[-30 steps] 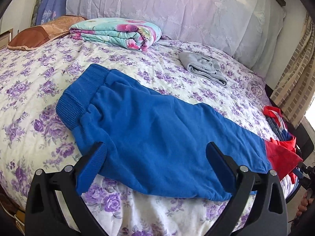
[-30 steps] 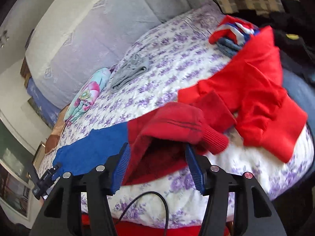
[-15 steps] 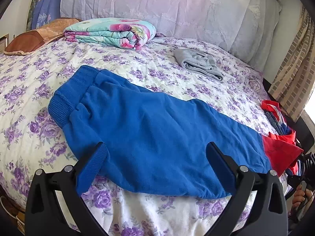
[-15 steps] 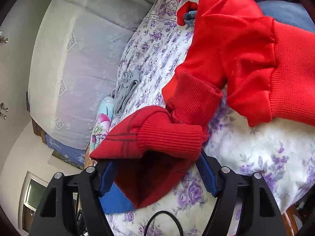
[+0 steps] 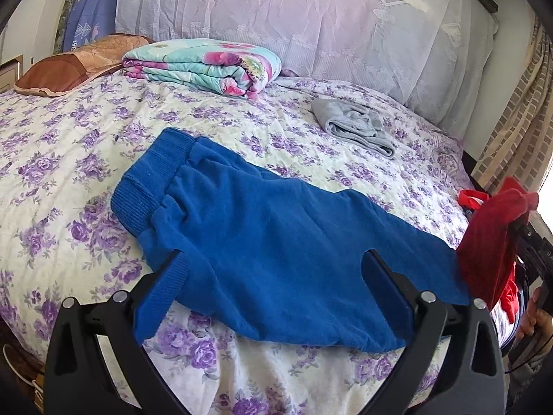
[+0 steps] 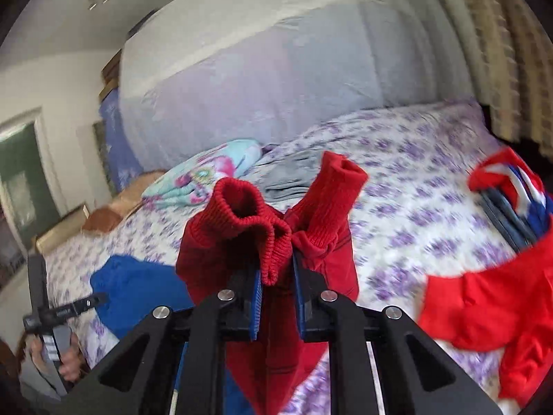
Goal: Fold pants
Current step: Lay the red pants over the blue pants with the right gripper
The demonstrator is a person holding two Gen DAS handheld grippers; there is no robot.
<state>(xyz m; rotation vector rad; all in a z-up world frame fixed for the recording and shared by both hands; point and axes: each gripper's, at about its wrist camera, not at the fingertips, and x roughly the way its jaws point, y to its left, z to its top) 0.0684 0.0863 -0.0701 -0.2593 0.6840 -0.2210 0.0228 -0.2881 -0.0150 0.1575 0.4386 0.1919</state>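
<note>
We see the pants (image 5: pixel 276 242) spread flat across the flowered bedspread (image 5: pixel 69 145), blue from the ribbed waistband (image 5: pixel 148 180) down the legs and red at the leg ends (image 6: pixel 273 242). Their near hem is cut off behind the left gripper (image 5: pixel 273 276), whose jaws stand spread wide with the blue cloth lying past them, not pinched. In the left wrist view the red ends rise at the right edge, and we cannot make out where the cloth meets the jaws there.

The right wrist view answers that: the right gripper (image 6: pixel 276 276) has just been closing, and its pads now pinch the red ribbed cuffs, which stand up bunched between them and above them. The lower red cloth hangs down behind the gripper body and is hidden. This view is blurred, so the bedspread's pattern smears.

A hand (image 6: pixel 58 359) at the lower left holds the other gripper's handle. Farther out lie a folded grey garment (image 5: pixel 352 128), a folded floral quilt (image 5: pixel 204 65), a brown pillow (image 5: pixel 65 69), and a loose red garment (image 6: pixel 484 304) at the right, partly cut off by the frame.
</note>
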